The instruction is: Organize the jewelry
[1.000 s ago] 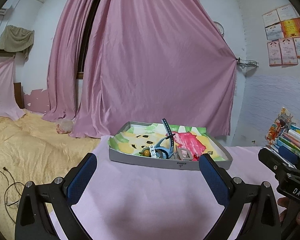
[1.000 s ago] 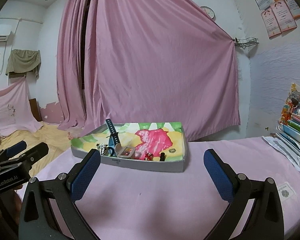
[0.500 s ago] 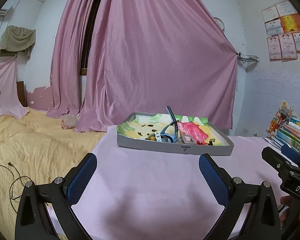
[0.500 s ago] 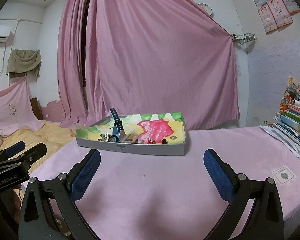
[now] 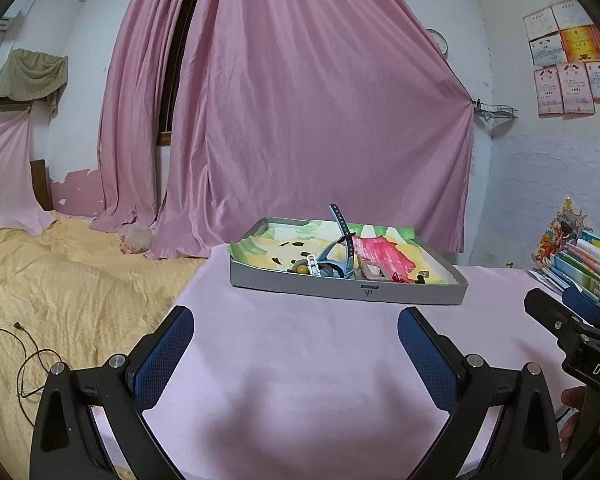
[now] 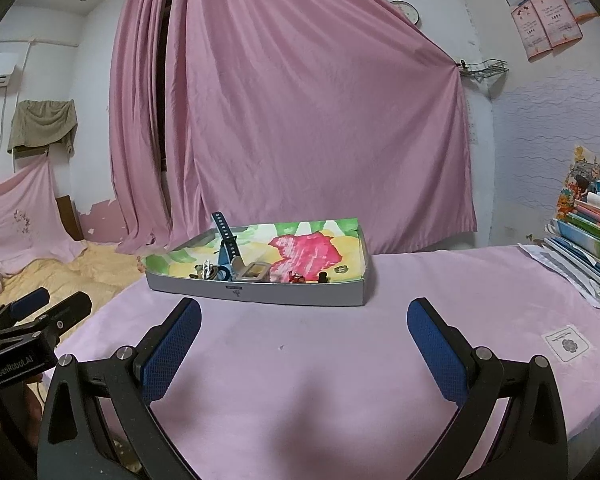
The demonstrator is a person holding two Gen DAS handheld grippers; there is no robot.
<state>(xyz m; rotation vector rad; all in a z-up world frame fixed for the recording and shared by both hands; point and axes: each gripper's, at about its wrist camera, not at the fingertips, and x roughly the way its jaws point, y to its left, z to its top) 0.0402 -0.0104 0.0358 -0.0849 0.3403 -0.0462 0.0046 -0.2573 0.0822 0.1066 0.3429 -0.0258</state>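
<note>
From the left wrist cam, the left gripper (image 5: 296, 334) is spread wide with nothing between its blue pads (image 5: 165, 354), just hovering over the pink cloth (image 5: 300, 360) near the front edge. Well ahead of it sits the grey tray (image 5: 346, 290) with a colourful painted liner, and all the jewelry is bunched up along its near wall: a blue watch (image 5: 342, 246) with one strap poking up, a white chain (image 5: 313, 265) and a small yellow bit just left of it, a square frame thing (image 5: 374, 272) right beside the watch, then a tiny red piece (image 5: 397, 278). The right gripper (image 5: 572, 316) peeks in at the right edge of this view, with a stack of books (image 5: 584, 256) behind it and a pink curtain (image 5: 300, 112) at the back. A yellow bedspread (image 5: 60, 280) lies off to the left. From the right wrist cam, that gripper (image 6: 304, 330) is also fully spread and holding nothing, above the cloth (image 6: 320, 360) and well short of the tray (image 6: 260, 294). Same pile here: watch (image 6: 228, 244), chain (image 6: 208, 270), frame (image 6: 254, 272), red piece (image 6: 298, 278), plus a small dark thing next to it I can't make out. The left gripper (image 6: 36, 312) shows at the left edge, too side-on to judge from here.
</note>
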